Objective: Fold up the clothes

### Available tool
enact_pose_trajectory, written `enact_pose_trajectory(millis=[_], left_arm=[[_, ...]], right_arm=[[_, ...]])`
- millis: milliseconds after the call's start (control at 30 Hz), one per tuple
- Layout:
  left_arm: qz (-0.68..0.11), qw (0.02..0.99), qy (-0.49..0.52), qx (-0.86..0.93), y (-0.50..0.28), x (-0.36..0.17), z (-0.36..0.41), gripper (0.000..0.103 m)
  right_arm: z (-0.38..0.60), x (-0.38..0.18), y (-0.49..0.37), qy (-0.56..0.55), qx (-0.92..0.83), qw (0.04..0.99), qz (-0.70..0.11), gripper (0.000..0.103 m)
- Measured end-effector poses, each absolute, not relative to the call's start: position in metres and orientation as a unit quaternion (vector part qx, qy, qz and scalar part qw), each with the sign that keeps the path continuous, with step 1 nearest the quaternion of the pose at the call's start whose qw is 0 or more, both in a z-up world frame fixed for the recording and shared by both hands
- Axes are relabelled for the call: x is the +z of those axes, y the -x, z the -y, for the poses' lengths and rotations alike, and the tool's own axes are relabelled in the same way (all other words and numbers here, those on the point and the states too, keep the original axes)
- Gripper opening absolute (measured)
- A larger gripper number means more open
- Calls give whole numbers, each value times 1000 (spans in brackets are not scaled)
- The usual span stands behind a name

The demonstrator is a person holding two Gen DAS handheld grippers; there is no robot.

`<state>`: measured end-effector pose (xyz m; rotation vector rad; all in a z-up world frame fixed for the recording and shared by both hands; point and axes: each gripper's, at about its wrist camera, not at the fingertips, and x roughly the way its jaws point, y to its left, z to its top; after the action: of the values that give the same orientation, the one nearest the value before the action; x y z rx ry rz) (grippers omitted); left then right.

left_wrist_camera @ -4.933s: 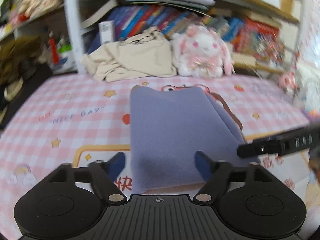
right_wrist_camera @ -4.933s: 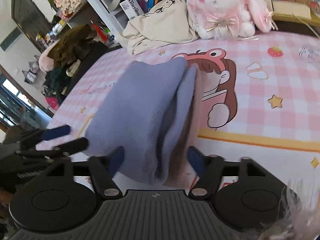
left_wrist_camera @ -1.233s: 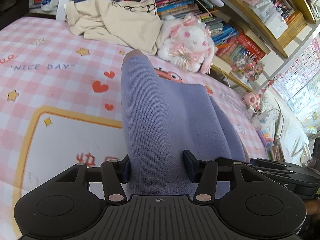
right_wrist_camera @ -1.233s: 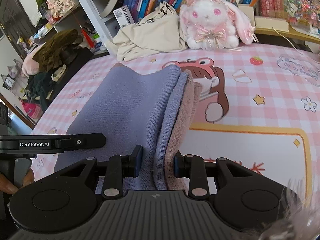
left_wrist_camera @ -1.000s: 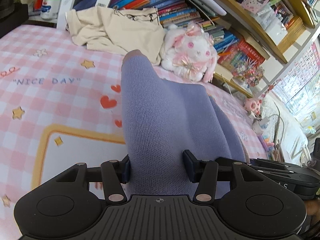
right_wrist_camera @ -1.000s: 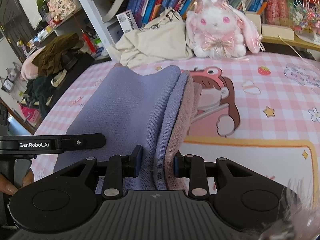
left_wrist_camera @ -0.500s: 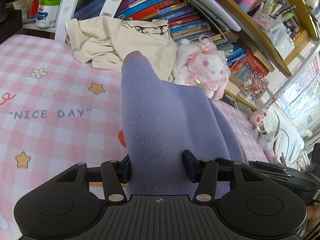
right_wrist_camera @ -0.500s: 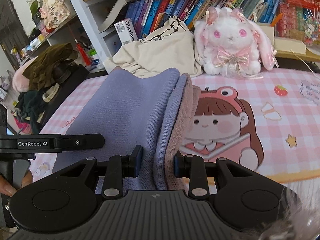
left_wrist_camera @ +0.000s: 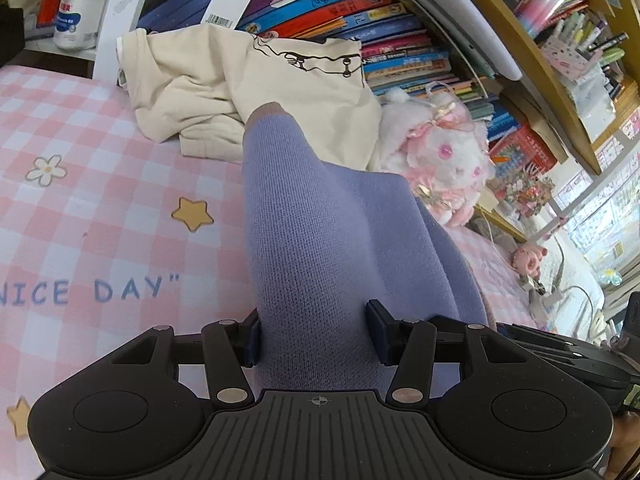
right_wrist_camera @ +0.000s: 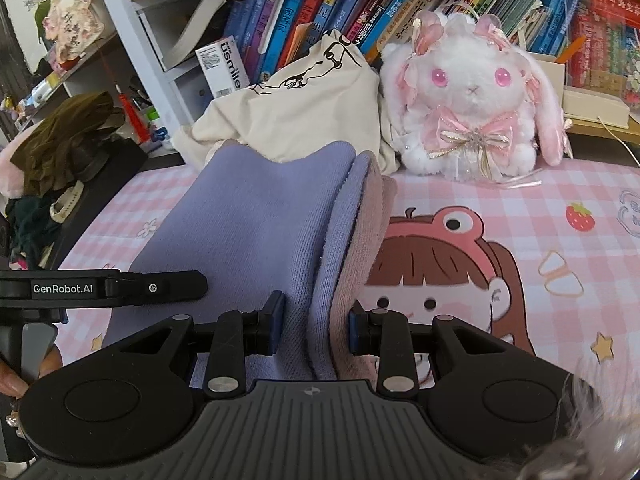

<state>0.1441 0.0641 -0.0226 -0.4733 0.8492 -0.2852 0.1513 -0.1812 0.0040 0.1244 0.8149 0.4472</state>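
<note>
A folded lavender knit garment (left_wrist_camera: 336, 248) with a mauve inner layer (right_wrist_camera: 360, 248) is held up off the pink checked mat (left_wrist_camera: 100, 208). My left gripper (left_wrist_camera: 314, 332) is shut on its near left edge. My right gripper (right_wrist_camera: 316, 324) is shut on its near right edge, pinching the stacked layers. The garment (right_wrist_camera: 256, 232) stretches away from both grippers toward the shelf, its far end close to the beige garment. The left gripper's body (right_wrist_camera: 100, 288) shows at the left of the right wrist view.
A crumpled beige garment (left_wrist_camera: 256, 80) lies at the back of the mat against the bookshelf (left_wrist_camera: 360, 12). A pink and white plush rabbit (right_wrist_camera: 472, 104) sits next to it. Dark clothes (right_wrist_camera: 68, 136) are piled at the left.
Both grippers, still shut on the folded garment, have carried it forward toward the bookshelf. The beige garment and plush rabbit look much closer.
</note>
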Motion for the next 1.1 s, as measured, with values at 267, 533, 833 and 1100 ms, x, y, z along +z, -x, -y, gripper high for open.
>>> enact_pose_trajectory(millis=[267,533,833,1100], left_arm=[[-419,868,230,-134,-169,-38,-73,50],[-425,857,262,-128,-187,-51,-84,51],[-424,863,256,-96,-192,-51,-83,67],[-371,902,207,-74,-156,-17,-72,76]], right_arm=[[175,-13,-179,-72,209,882,-416,29],[175,-21,-200,-109,190,879,-423,31],[169,-25,-202,-119,153,883,-428,52],[172,-5,-173,-90,152,905,-386,79]])
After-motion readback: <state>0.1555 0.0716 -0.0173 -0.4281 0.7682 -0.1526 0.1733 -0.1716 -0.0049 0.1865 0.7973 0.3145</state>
